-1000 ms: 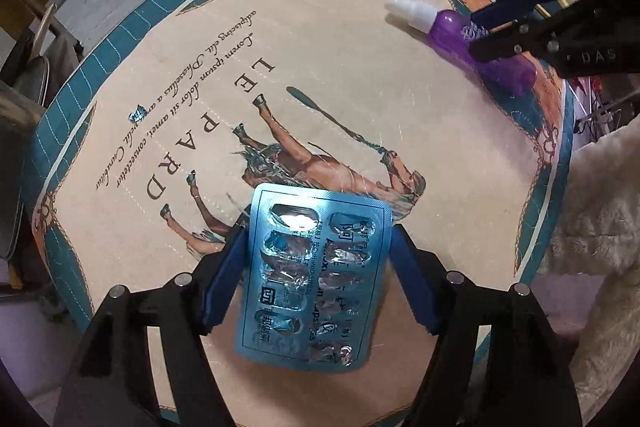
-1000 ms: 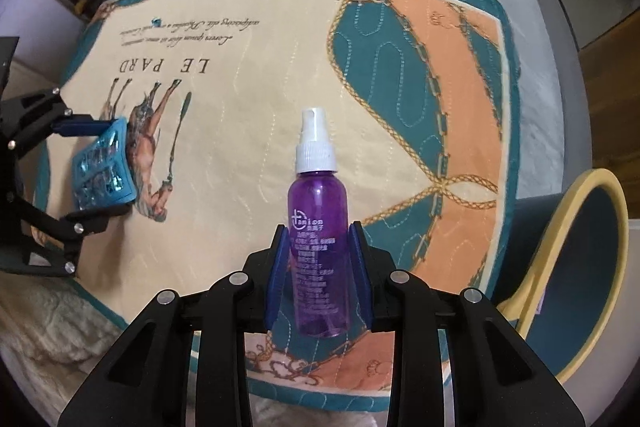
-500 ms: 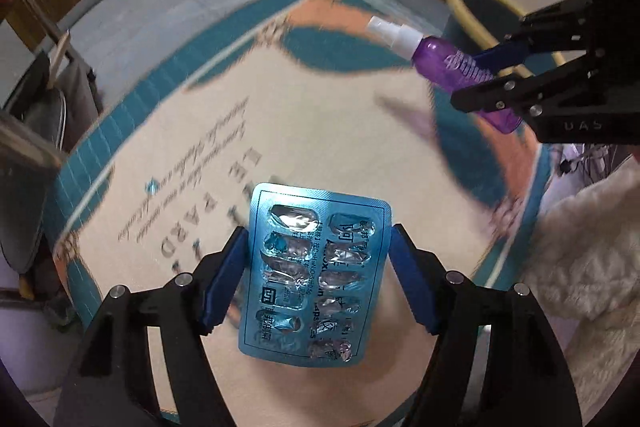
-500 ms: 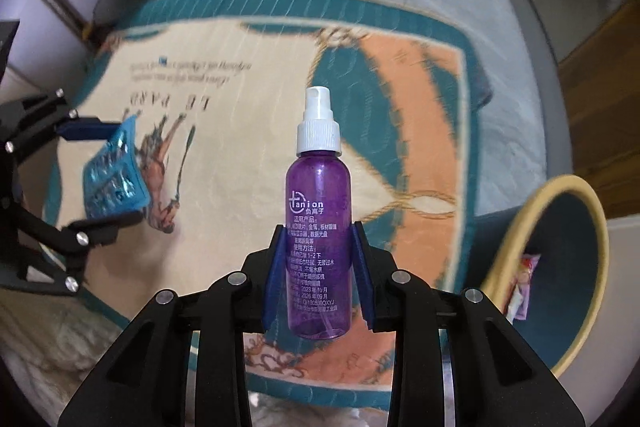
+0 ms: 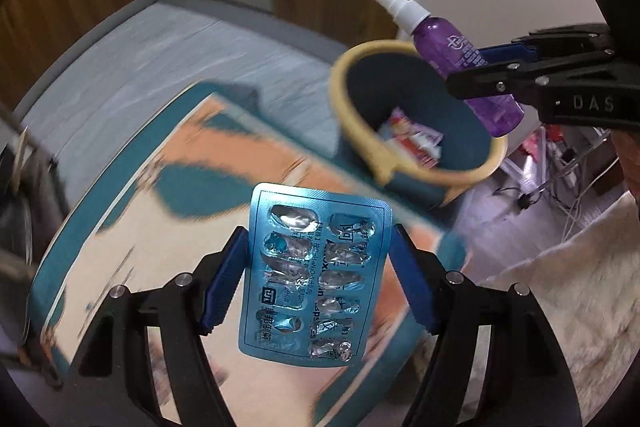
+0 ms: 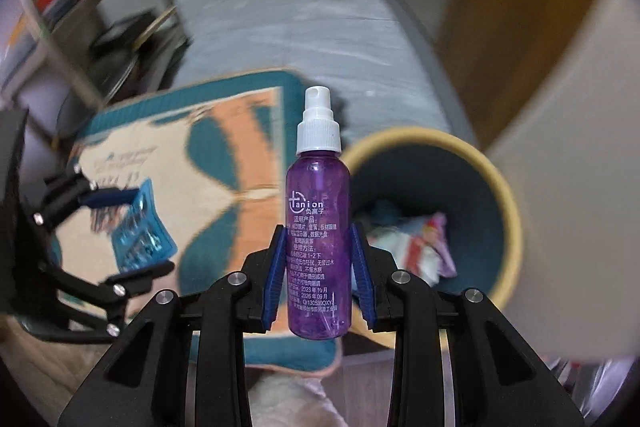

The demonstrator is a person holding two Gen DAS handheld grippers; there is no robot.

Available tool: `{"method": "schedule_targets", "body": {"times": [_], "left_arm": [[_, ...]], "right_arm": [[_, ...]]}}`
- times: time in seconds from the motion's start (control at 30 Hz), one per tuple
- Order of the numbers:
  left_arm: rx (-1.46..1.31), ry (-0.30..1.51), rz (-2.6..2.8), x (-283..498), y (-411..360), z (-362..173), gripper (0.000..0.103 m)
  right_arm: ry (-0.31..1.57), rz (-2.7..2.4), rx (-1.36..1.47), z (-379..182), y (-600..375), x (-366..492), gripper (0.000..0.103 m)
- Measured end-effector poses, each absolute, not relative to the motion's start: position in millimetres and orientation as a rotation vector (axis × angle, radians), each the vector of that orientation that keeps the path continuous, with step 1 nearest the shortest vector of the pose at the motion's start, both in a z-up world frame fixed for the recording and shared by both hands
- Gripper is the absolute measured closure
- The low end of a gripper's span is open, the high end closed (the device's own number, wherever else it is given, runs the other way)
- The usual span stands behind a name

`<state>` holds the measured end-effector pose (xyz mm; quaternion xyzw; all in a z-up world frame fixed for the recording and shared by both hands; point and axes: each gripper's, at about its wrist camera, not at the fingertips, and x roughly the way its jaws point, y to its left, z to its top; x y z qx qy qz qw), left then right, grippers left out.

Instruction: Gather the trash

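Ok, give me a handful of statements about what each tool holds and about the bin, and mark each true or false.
1. The left tool holds a blue blister pack. True.
2. The right tool holds a green bottle with a black cap. False: the spray bottle is purple with a white spray head.
3. The bin is empty. False: wrappers lie inside it.
4. The bin has a yellow rim and a dark teal inside. True.
5. The blister pack lies flat on the printed mat. False: it is held clear above the mat.
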<state>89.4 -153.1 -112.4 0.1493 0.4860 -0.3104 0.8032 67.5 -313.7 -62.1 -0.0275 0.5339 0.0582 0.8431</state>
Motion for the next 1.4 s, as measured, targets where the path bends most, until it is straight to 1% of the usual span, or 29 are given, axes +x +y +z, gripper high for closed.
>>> {"method": "schedule_targets", "body": {"times": [0.1,0.27,0.5,0.63,0.77,0.8,0.87,1.03,1.13,1.17,1.2,1.27,1.33,1.4], "left_arm": [[0.318,0.988,-0.703,89,-188,-107,0.033],[0.258,0.929,-0.735,95,-239,-103,0.033],[0.28,0.944,-0.711,112,-287,-132,0.032],[0.332,0.896,-0.71,116,-302,-141,0.032],[0.281,0.882,-0.711,123,-304,-138,0.03],[0.281,0.881,-0.704,125,-304,-138,0.023],[0.291,0.876,-0.681,128,-301,-140,0.02],[0.296,0.904,-0.662,133,-283,-141,0.02],[0.316,0.9,-0.645,133,-270,-139,0.02],[0.316,0.903,-0.636,134,-265,-138,0.02],[0.313,0.905,-0.626,134,-260,-137,0.02],[0.302,0.914,-0.603,136,-248,-135,0.02],[0.3,0.916,-0.584,135,-239,-133,0.02],[0.3,0.911,-0.569,133,-232,-129,0.02]], "right_arm": [[1.116,0.034,-0.038,-62,-351,63,0.07],[1.177,-0.06,0.048,-90,-400,69,0.07],[1.244,-0.109,0.155,-120,-434,86,0.07],[1.232,-0.128,0.199,-124,-446,94,0.07],[1.208,-0.124,0.308,-127,-457,98,0.07],[1.204,-0.12,0.322,-128,-459,99,0.07],[1.192,-0.12,0.332,-129,-460,101,0.07],[1.222,-0.109,0.359,-142,-451,116,0.07],[1.234,-0.095,0.308,-143,-437,126,0.069],[1.231,-0.096,0.292,-143,-434,129,0.068],[1.235,-0.098,0.283,-143,-431,130,0.064],[1.236,-0.094,0.277,-142,-429,131,0.062],[1.227,-0.093,0.277,-137,-430,128,0.057],[1.217,-0.089,0.274,-132,-429,123,0.057]]}}
